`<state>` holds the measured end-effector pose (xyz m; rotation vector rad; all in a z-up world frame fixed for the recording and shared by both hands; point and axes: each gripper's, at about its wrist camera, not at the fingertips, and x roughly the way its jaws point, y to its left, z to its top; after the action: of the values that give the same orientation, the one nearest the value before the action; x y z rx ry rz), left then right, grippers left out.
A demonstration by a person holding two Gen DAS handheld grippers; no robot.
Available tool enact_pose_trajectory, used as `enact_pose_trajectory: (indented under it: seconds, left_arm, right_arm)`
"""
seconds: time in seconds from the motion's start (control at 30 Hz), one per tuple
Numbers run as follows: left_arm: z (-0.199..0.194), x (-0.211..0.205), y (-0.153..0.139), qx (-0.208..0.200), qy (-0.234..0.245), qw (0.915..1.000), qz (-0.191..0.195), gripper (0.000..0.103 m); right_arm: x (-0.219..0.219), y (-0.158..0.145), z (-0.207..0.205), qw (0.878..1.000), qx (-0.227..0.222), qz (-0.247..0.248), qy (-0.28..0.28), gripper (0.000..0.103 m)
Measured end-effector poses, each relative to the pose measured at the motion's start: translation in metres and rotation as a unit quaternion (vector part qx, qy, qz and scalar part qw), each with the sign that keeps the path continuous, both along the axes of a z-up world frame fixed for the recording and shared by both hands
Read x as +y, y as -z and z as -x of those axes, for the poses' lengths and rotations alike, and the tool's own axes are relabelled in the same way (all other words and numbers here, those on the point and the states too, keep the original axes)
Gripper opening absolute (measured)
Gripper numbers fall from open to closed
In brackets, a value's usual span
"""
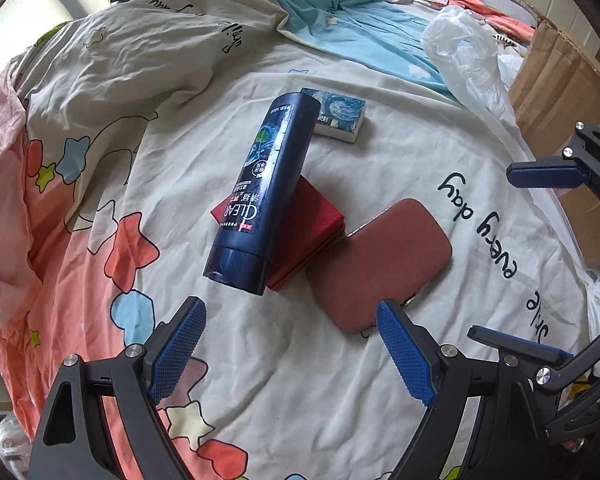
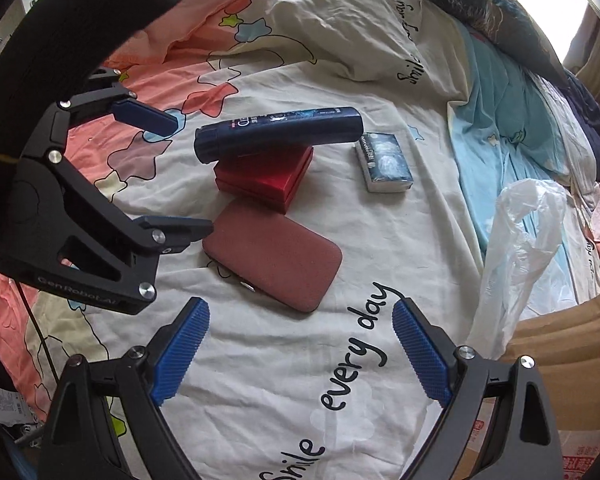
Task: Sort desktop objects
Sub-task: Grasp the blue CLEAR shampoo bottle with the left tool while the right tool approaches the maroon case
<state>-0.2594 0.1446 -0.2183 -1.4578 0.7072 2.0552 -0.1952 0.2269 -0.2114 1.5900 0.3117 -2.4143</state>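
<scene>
A: Which step is this, would you say?

B: The very start, by my reading. Nothing is picked up. The left hand-held gripper (image 1: 290,354) has its fingers wide apart and holds nothing, hanging above the bed sheet (image 1: 400,160) just short of the pile. The right hand-held gripper (image 2: 300,354) is likewise spread and bare, a little further back over the printed lettering.

A: Where do the things lie?

B: All on the bed. The shampoo bottle (image 1: 260,192) lies on its side across the top of the red box (image 1: 312,228), so it is propped, not flat on the sheet. The reddish-brown case (image 1: 380,266) lies flat, touching the box's corner. The tissue pack (image 1: 338,114) sits just beyond the bottle's far end.

A: Which way does the bottle run?

B: In the left view its long axis runs away from the gripper, cap end nearest and base toward the tissue pack. In the right view it lies crosswise, cap to the left.

A: So the next move?

B: Probably the bottle first, since it lies on top. The left fingers would need to straddle its narrow width near the cap. A cardboard box (image 2: 560,344) and a plastic bag (image 2: 516,260) wait on the right side, perhaps as the destination.
</scene>
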Motion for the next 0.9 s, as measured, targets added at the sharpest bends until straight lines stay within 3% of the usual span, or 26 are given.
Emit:
enact_pose_trajectory:
  seconds: [0.37, 0.7, 0.9]
  left_arm:
    - [0.025, 0.001, 0.011, -0.008, 0.033, 0.9986, -0.040, 0.090]
    - [0.029, 0.007, 0.019, -0.007, 0.077, 0.9966, -0.027, 0.090]
    - [0.028, 0.007, 0.012, 0.002, 0.095, 0.9952, -0.022, 0.090]
  right_arm:
    - [-0.029, 0.020, 0.015, 0.990, 0.012, -0.058, -0.128, 0.092]
    - [-0.033, 0.026, 0.020, 0.982, -0.001, -0.037, -0.183, 0.092]
    - [-0.035, 0.032, 0.021, 0.982, -0.007, -0.026, -0.186, 0.092]
